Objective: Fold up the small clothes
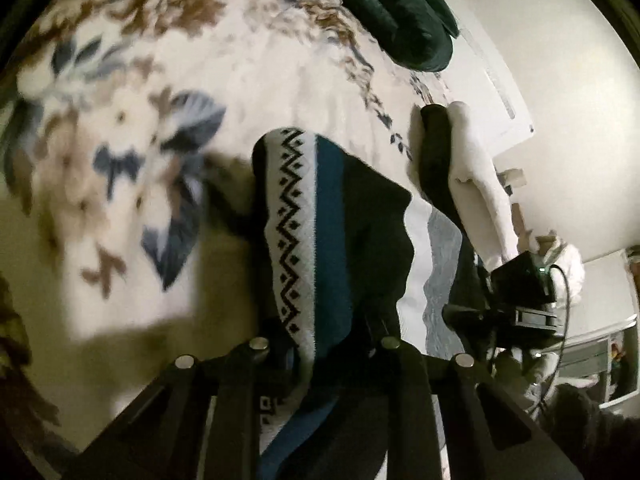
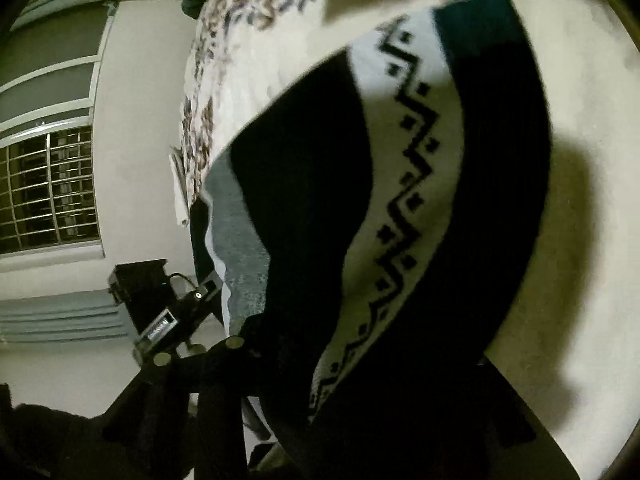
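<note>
Floral bed (image 1: 132, 92) below; you've got both claws, left (image 1: 324, 344) & right (image 2: 288, 344), clamped on the patterned garment (image 1: 320, 220), held up w/ no finished fold visible. Folding looks barely begun; most remains.

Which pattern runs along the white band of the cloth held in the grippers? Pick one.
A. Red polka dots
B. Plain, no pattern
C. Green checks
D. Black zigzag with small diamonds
D: the white band of the cloth carries a black zigzag line with small diamonds beside it, next to a teal stripe; the right wrist view shows the same band.
</note>
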The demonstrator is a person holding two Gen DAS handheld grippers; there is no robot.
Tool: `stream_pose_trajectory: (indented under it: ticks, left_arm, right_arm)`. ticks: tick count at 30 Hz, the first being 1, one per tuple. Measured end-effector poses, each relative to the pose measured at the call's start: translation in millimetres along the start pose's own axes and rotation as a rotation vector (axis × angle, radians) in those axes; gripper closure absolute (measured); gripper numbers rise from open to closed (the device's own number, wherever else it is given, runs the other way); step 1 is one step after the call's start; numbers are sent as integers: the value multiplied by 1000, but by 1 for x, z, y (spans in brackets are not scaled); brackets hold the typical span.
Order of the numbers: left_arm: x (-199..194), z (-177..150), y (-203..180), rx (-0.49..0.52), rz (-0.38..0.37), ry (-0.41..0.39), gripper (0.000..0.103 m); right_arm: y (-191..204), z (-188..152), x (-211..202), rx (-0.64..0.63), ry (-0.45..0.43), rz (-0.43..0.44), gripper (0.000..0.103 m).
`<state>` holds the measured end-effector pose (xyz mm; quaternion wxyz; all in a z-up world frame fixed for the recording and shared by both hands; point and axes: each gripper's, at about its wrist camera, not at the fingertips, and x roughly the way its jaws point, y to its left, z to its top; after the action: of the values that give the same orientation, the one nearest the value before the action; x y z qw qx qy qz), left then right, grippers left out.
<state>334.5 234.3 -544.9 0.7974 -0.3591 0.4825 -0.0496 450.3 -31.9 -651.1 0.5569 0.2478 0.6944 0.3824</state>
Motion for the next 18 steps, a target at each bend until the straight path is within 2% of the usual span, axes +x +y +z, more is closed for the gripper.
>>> stream_pose_trajectory:
  ticks: [2,5,10,18]
  left_arm:
    - [-3,7,-12,32,22,4,86]
    - [-10,19,-24,58,16,14,86]
    - [-21,46,-57,146,4,12,86]
    - [-19,105,-148,290,-43,37,86]
  right_arm:
    - [8,-9,-10,12,-40,-21,69]
    - [12,-19,-35,32,-87,-43,71]
    - [40,-35,-67,61,-179,-57,73]
    - [71,-37,-175,117,-368,-46,73]
